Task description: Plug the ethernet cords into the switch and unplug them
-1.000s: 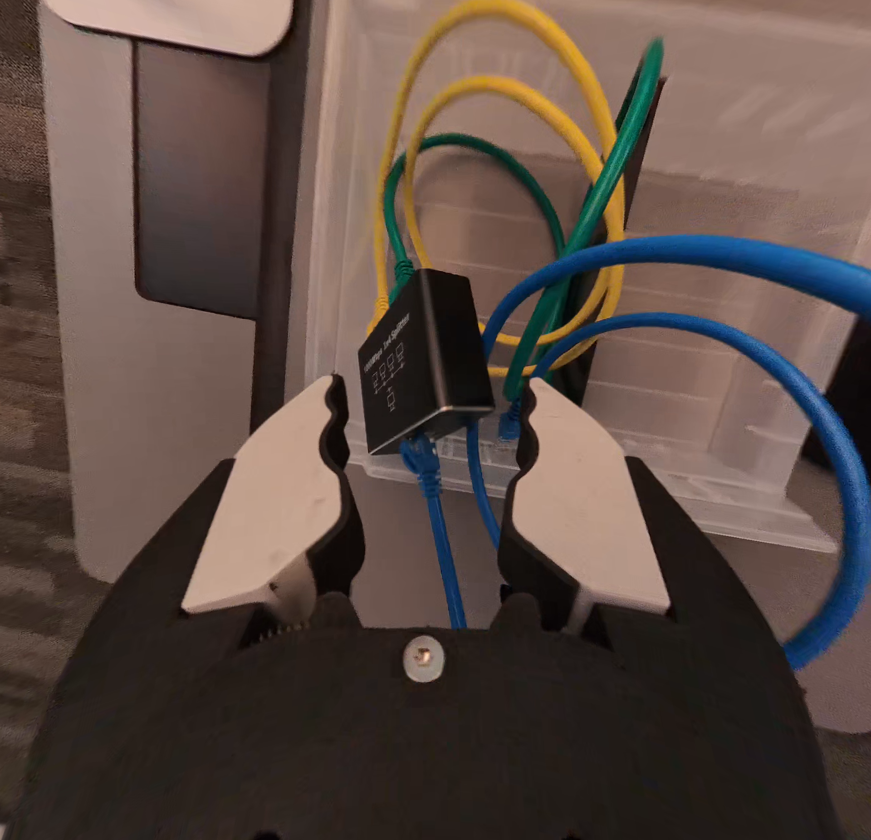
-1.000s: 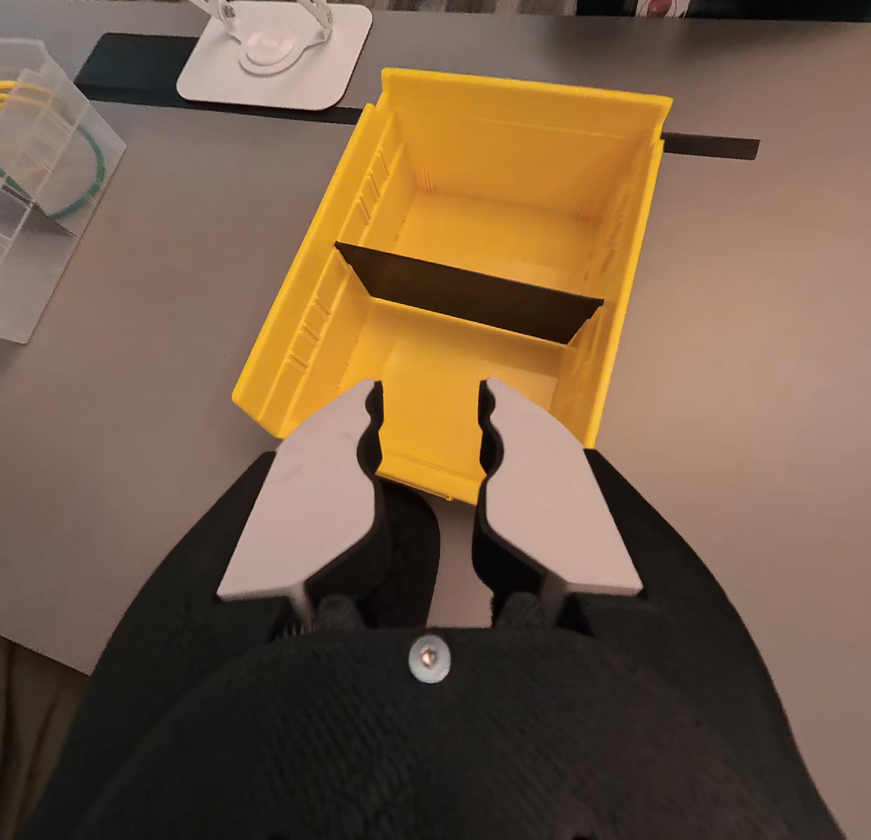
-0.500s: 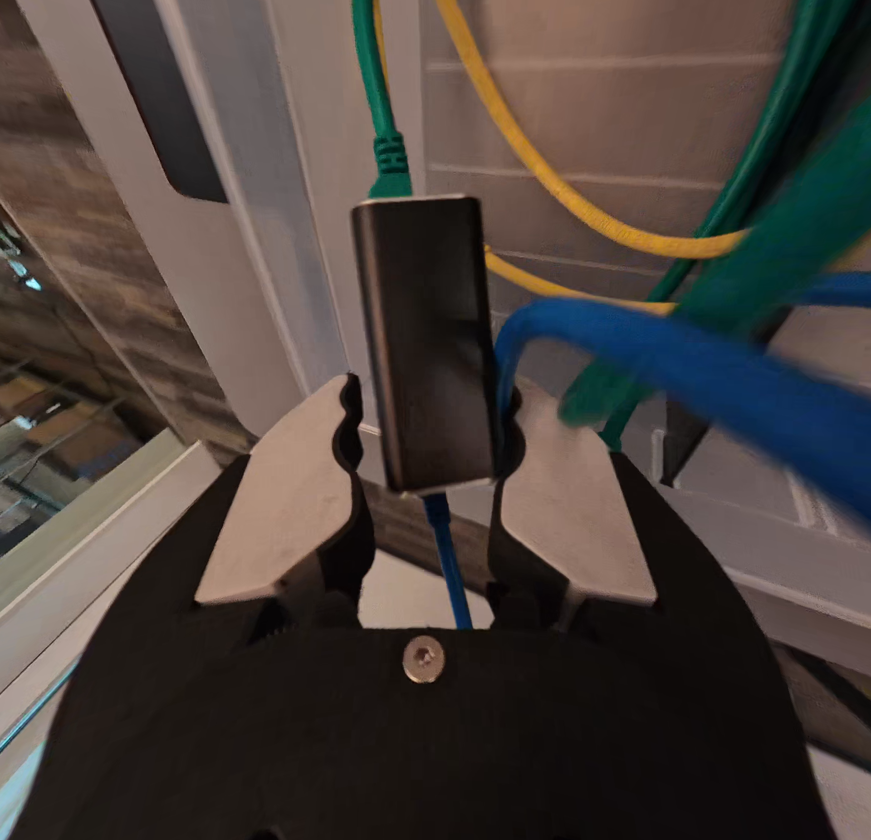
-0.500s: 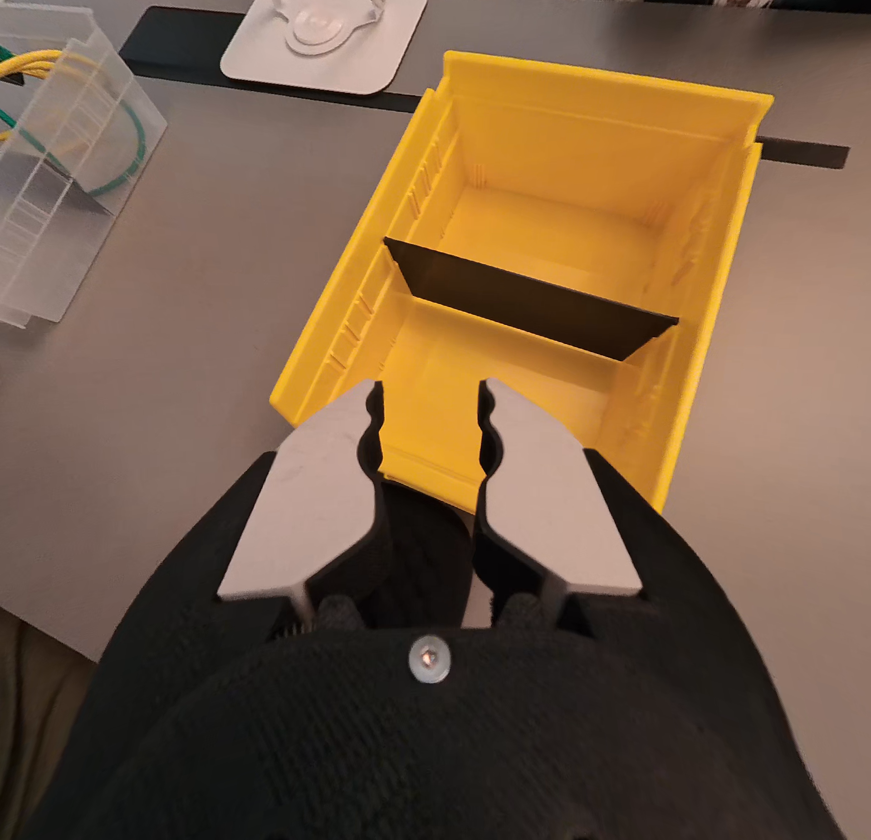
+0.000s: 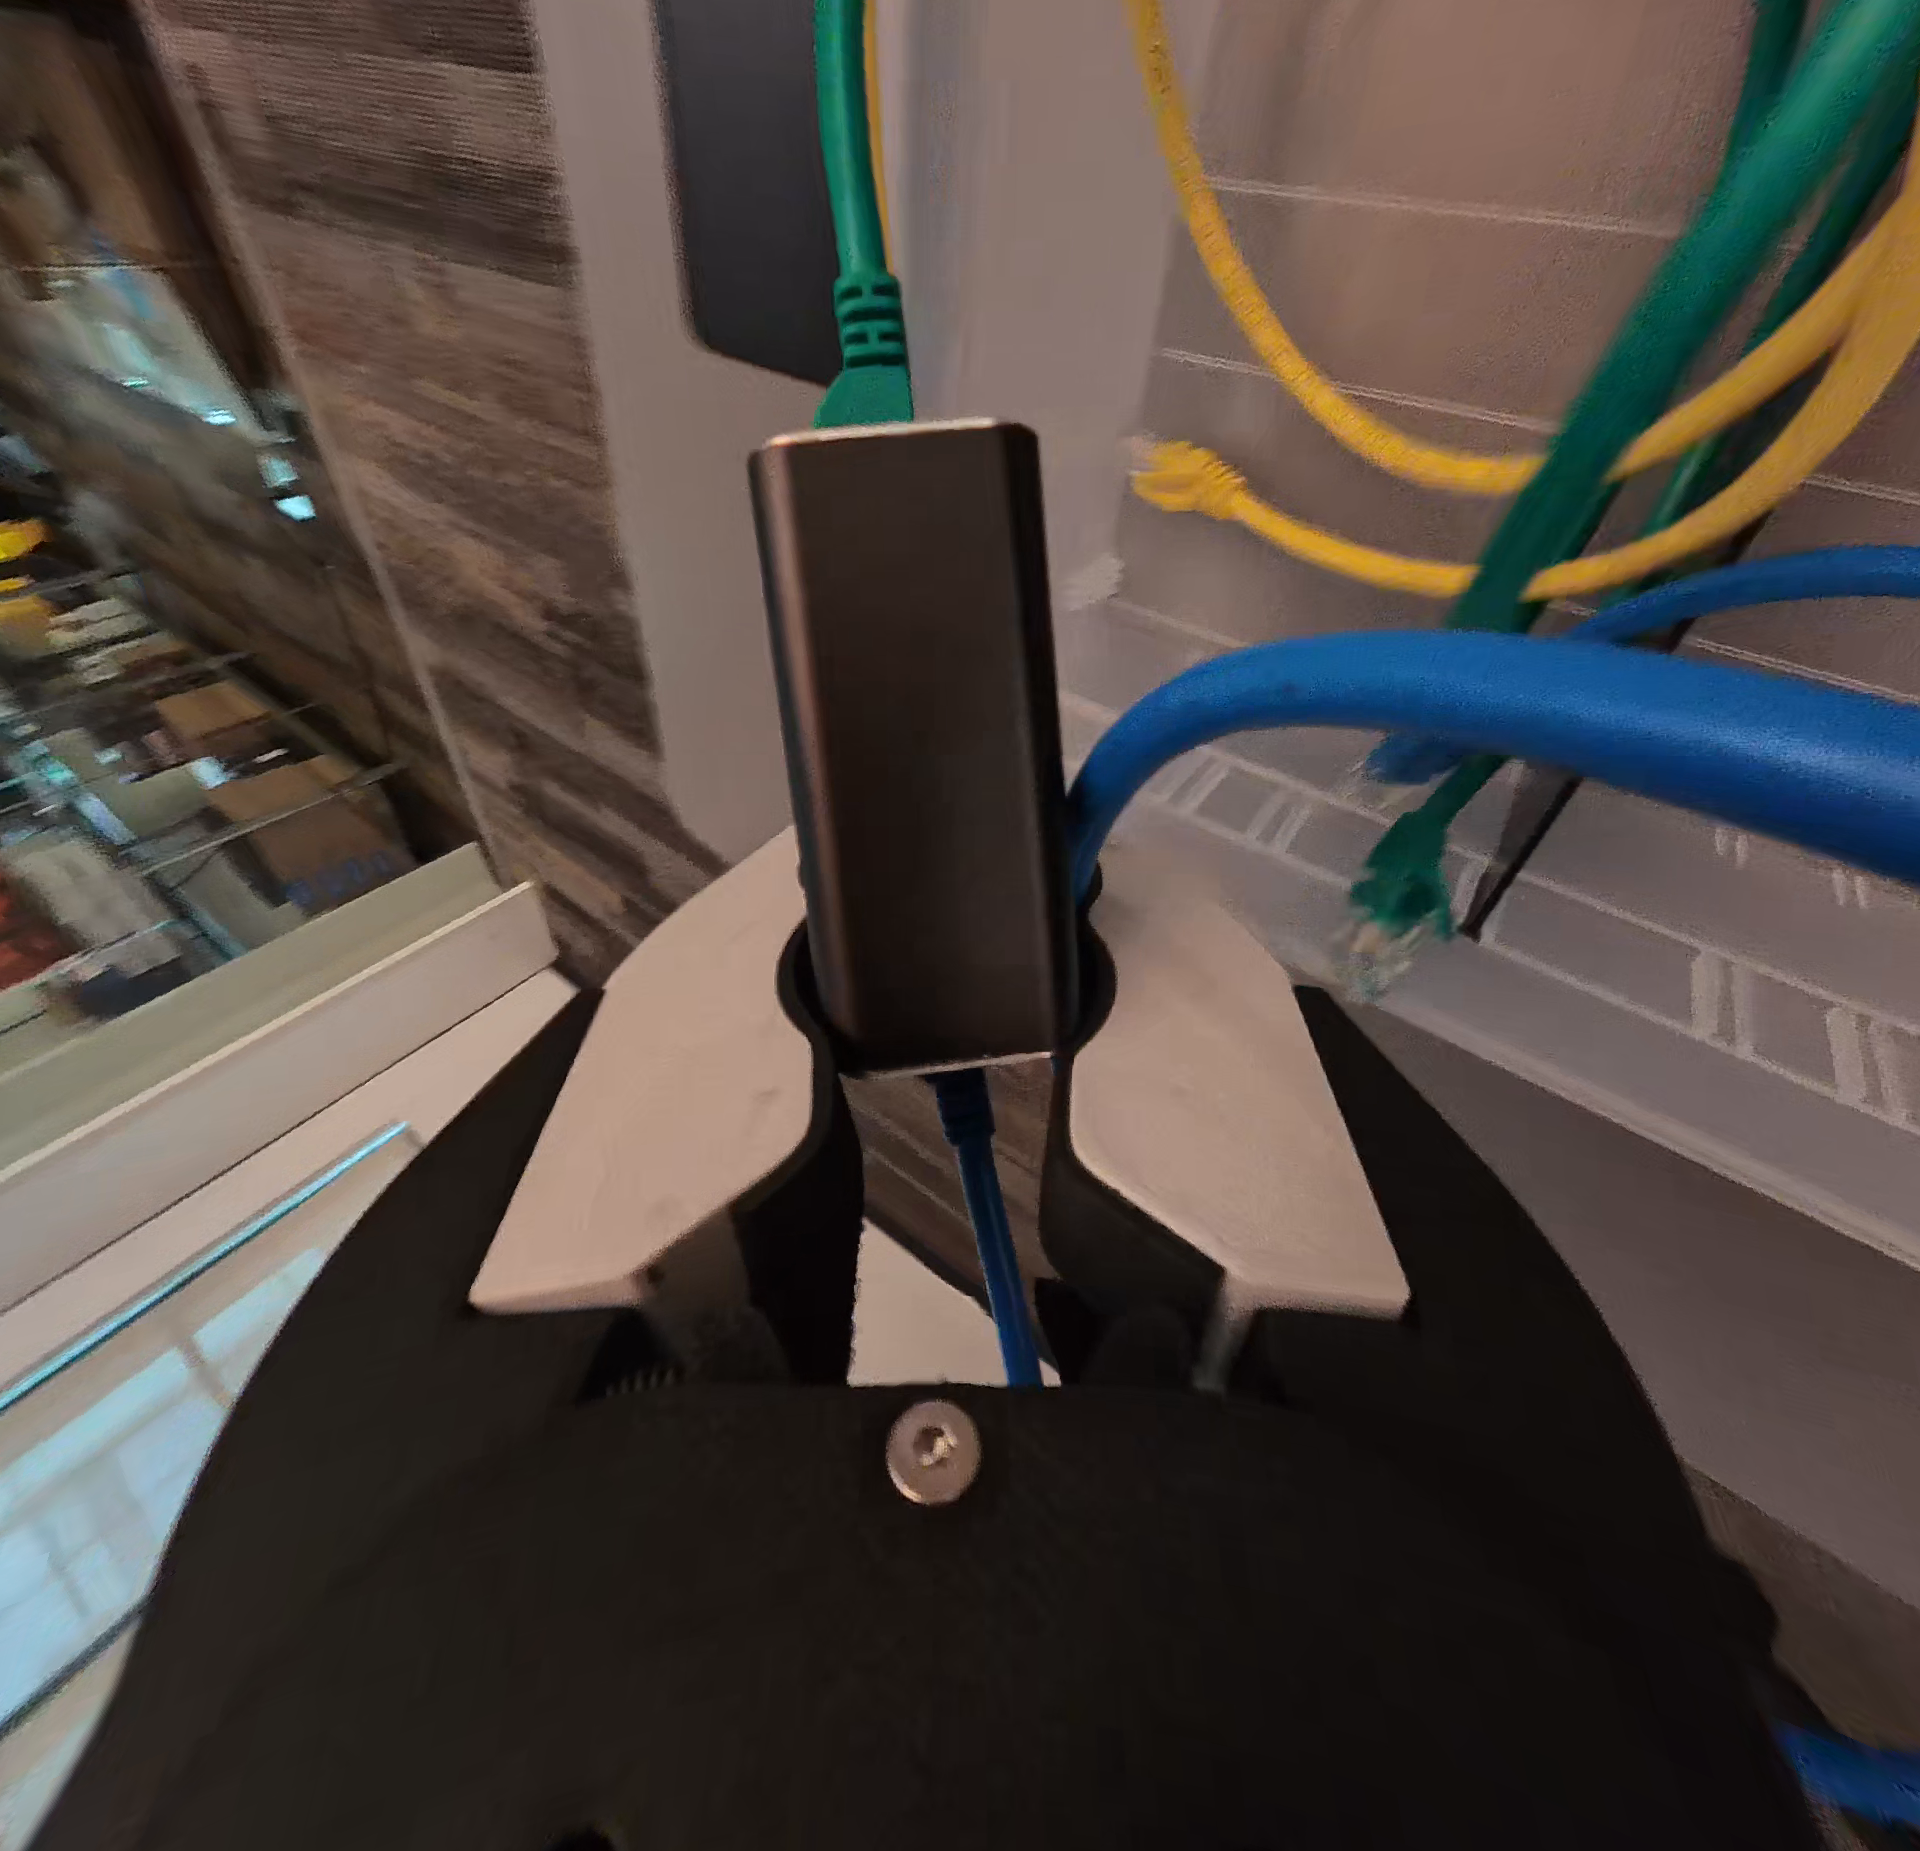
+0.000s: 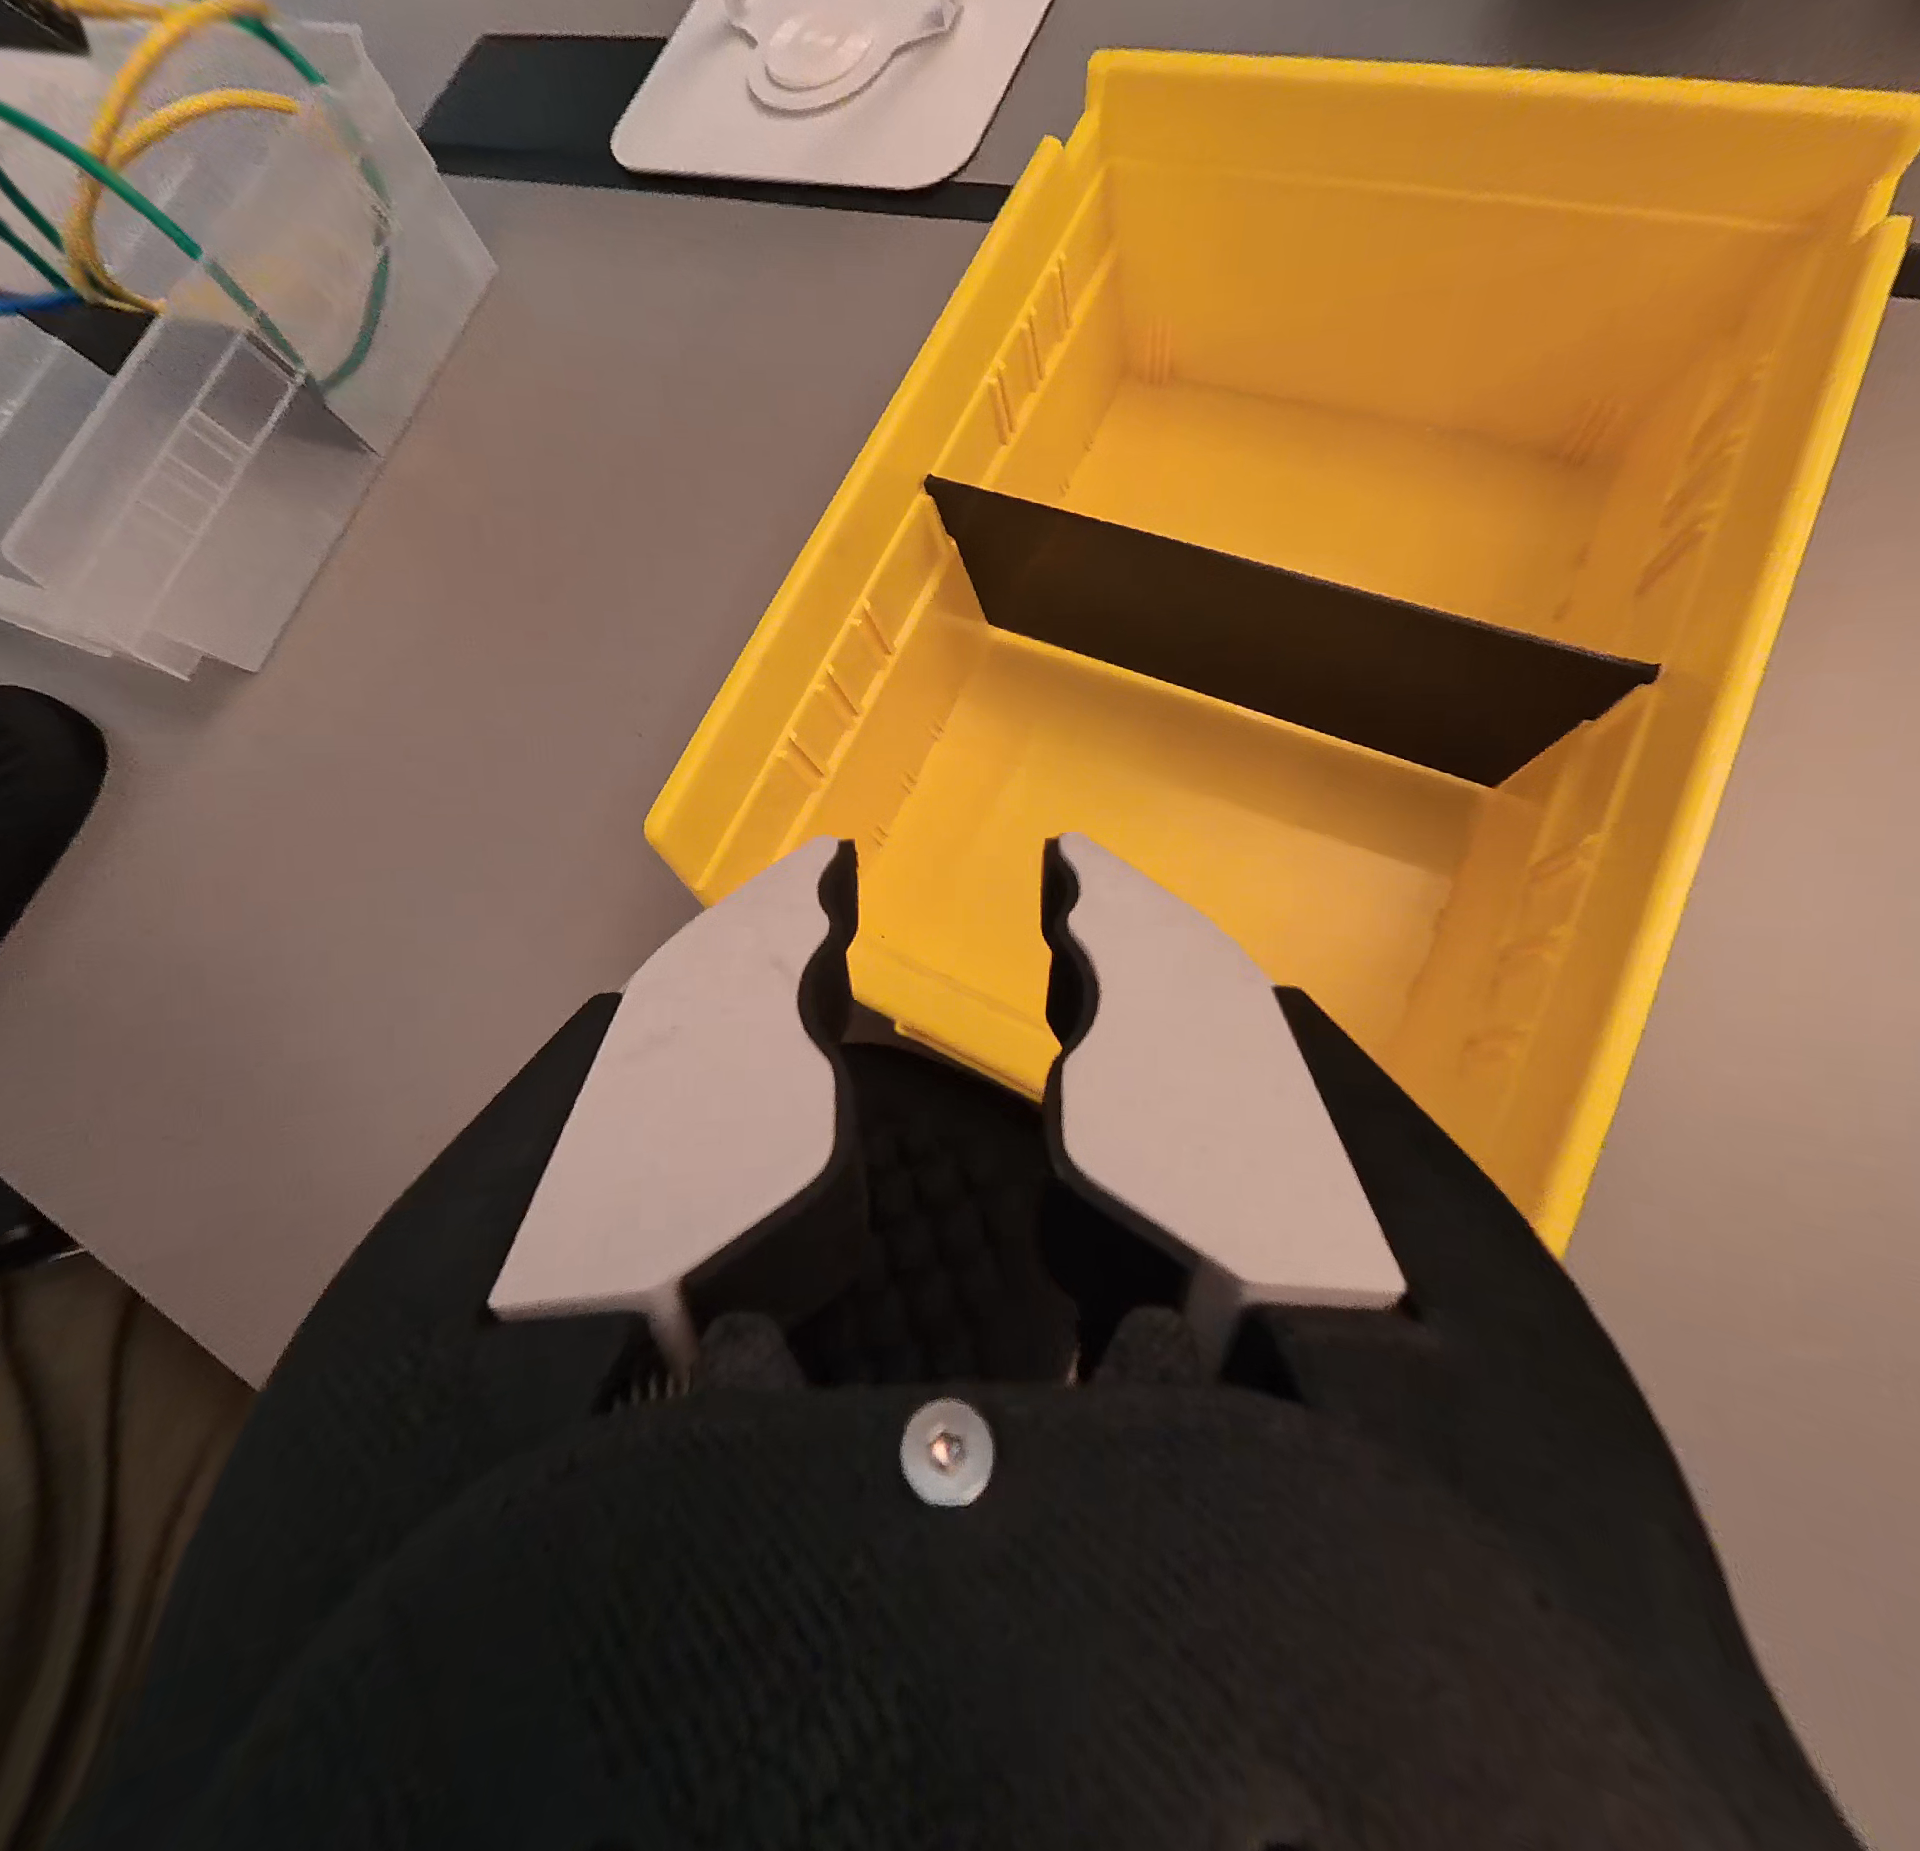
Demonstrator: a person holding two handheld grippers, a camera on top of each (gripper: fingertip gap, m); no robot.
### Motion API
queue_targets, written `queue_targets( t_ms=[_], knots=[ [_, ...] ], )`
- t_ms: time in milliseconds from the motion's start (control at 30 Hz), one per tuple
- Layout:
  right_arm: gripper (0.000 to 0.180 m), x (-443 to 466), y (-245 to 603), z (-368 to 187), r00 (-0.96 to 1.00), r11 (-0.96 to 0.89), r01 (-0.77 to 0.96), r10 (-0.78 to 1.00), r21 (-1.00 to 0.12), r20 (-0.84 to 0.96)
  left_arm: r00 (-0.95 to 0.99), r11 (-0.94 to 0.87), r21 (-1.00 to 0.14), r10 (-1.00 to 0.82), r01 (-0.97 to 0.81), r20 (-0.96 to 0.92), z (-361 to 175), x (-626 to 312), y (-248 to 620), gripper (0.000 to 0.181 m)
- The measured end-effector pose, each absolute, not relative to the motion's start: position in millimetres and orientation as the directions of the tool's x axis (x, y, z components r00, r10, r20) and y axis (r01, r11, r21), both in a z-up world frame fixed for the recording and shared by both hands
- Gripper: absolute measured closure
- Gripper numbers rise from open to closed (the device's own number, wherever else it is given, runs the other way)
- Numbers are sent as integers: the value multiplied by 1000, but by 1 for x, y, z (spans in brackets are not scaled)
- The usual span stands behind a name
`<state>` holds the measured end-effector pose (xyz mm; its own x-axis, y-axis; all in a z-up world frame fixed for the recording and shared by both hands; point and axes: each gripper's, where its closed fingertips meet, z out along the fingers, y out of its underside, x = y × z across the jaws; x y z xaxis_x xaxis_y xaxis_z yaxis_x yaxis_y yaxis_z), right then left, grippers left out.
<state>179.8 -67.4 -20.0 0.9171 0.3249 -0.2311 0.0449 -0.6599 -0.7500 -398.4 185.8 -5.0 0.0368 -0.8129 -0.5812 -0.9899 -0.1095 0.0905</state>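
Note:
In the left wrist view, my left gripper (image 5: 945,954) is shut on the black switch (image 5: 914,721) and holds it upright, lifted. A green cord (image 5: 868,243) is plugged into its far end. A blue cord (image 5: 987,1230) is plugged into its near end and runs back between the fingers. A thick blue loop (image 5: 1507,689) passes on the right. A loose yellow plug (image 5: 1184,476) and a loose green plug (image 5: 1397,897) hang free on the right. My right gripper (image 6: 951,871) is open and empty above the near end of a yellow bin (image 6: 1766,658).
A clear plastic bin (image 5: 1558,970) lies behind the cords; it also shows at the left of the right wrist view (image 6: 239,451) with yellow and green cords in it. A black divider (image 6: 1299,638) splits the yellow bin. A white stand base (image 6: 831,66) sits at the back of the grey table (image 6: 416,762). Tip to tip, the grippers are about 65 centimeters apart.
My left gripper closed on the switch and lifted and turned it on edge. A yellow plug now hangs loose. My right gripper shifted left relative to the yellow bin, still open.

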Motion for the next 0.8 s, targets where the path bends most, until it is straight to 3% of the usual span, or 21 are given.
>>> queue_targets(
  t_ms=[200,433,633,800],
  knots=[
    [147,161,-54,3,901,-524,107,410,-845,-140,87,-93,-39,-597,-995,-798,110,-382,164,140],
    [146,108,-31,54,832,-272,246,551,-930,59,223,82,-276,-395,-958,-891,236,-325,124,141],
    [146,73,-10,75,761,-151,206,646,-967,61,333,281,-486,-451,-827,-828,238,-245,82,141],
    [147,70,12,69,700,-69,9,713,-998,-43,429,391,-652,-520,-649,-739,198,-195,44,140]
  ],
)
